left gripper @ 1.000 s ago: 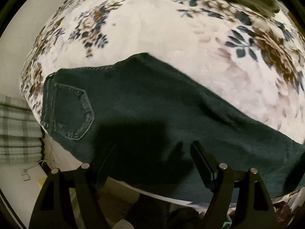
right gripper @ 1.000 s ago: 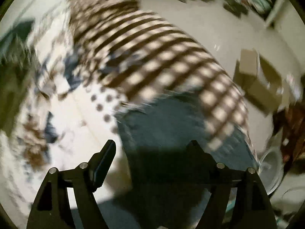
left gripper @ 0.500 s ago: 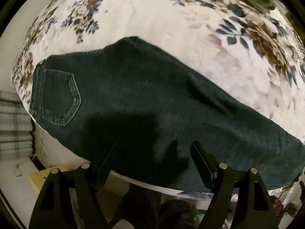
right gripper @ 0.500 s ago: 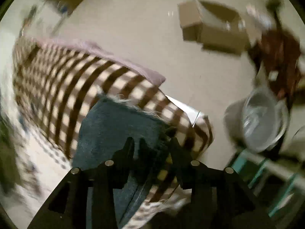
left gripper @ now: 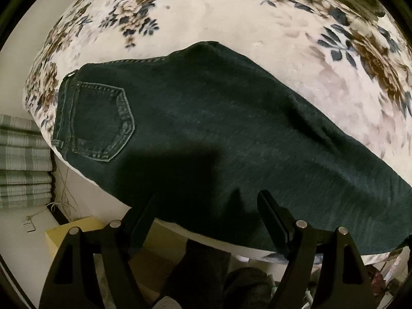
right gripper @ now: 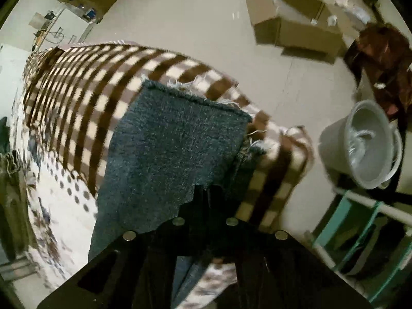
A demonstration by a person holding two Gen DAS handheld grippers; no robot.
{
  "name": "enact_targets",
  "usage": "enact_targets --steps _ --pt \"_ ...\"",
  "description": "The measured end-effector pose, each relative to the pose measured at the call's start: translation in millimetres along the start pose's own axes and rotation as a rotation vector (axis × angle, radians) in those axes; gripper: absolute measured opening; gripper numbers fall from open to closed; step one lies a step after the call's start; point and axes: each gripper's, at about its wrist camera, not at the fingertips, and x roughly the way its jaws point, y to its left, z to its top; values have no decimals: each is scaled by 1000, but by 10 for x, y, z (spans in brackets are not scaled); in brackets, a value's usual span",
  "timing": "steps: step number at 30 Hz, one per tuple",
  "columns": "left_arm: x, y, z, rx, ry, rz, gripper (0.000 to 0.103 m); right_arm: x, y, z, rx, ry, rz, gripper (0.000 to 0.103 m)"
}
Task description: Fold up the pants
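Dark denim pants (left gripper: 206, 134) lie flat on a floral bedspread (left gripper: 231, 20), folded lengthwise, back pocket (left gripper: 103, 123) at the left, legs running off to the right. My left gripper (left gripper: 208, 211) is open and empty, hovering over the pants' near edge. In the right wrist view the frayed leg ends of the pants (right gripper: 175, 144) lie over a brown checked blanket (right gripper: 85, 77). My right gripper (right gripper: 208, 193) is shut on the leg's side edge, near the hem.
Beside the bed stand a grey bucket (right gripper: 365, 144), open cardboard boxes (right gripper: 291, 23) and a teal-and-white rack (right gripper: 360, 221). Folded green plaid cloth (left gripper: 23, 164) and a yellow box (left gripper: 74, 229) sit at the left below the bed edge.
My right gripper swung to the leg ends and closed on the edge of the pants. The left gripper stayed open above the pants, its view shifting slightly.
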Motion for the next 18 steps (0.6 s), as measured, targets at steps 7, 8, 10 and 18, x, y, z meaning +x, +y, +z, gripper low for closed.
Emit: enact_targets --steps 7,8,10,18 --pt "66 169 -38 -31 28 -18 77 -18 -56 -33 3 34 -68 2" --pt "79 202 -42 -38 36 -24 77 18 -115 10 -10 60 -65 2" --pt "72 305 -59 -63 41 -31 77 41 -103 40 -38 88 -73 6" --pt "78 1090 -4 -251 17 -32 77 -433 916 -496 -325 175 62 55"
